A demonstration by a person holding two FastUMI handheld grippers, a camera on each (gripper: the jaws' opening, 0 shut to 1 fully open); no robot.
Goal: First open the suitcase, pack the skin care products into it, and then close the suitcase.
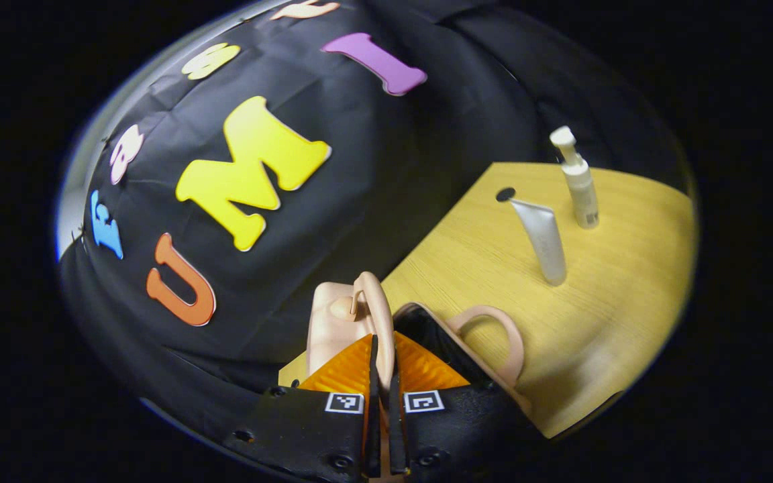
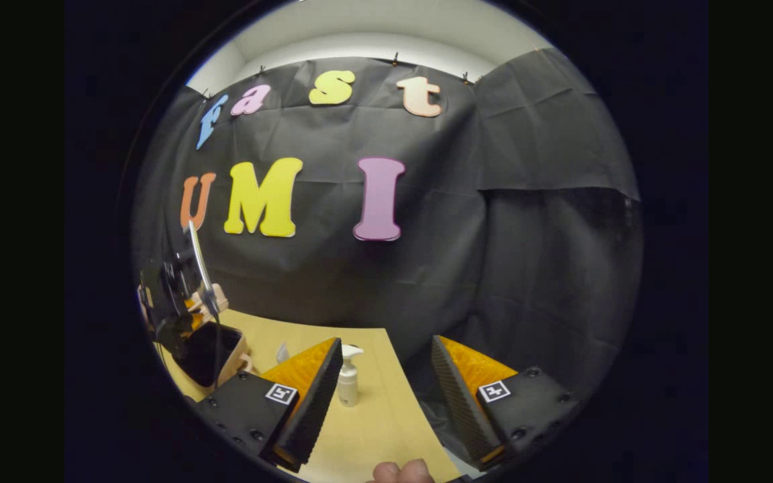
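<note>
A small pink suitcase (image 1: pixel 333 322) stands partly open, its black inside (image 1: pixel 433 342) showing. My left gripper (image 1: pixel 383 362) is shut on the lid's pink handle (image 1: pixel 374 305); the second handle (image 1: pixel 504 335) hangs free on the other half. A grey tube (image 1: pixel 542 238) and a white pump bottle (image 1: pixel 579 184) stand upright on the wooden table (image 1: pixel 614 315), apart from the case. My right gripper (image 2: pixel 386 392) is open above the table with nothing between its fingers. In its view the pump bottle (image 2: pixel 348 377), the tube (image 2: pixel 282 352), the suitcase (image 2: pixel 211 352) and the left gripper (image 2: pixel 175 292) lie ahead to the left.
The table (image 2: pixel 373 429) ends at the black cloth wall (image 2: pixel 427 268) behind and at an edge on the right. A person's fingertips (image 2: pixel 400 471) show at the bottom of the right gripper view.
</note>
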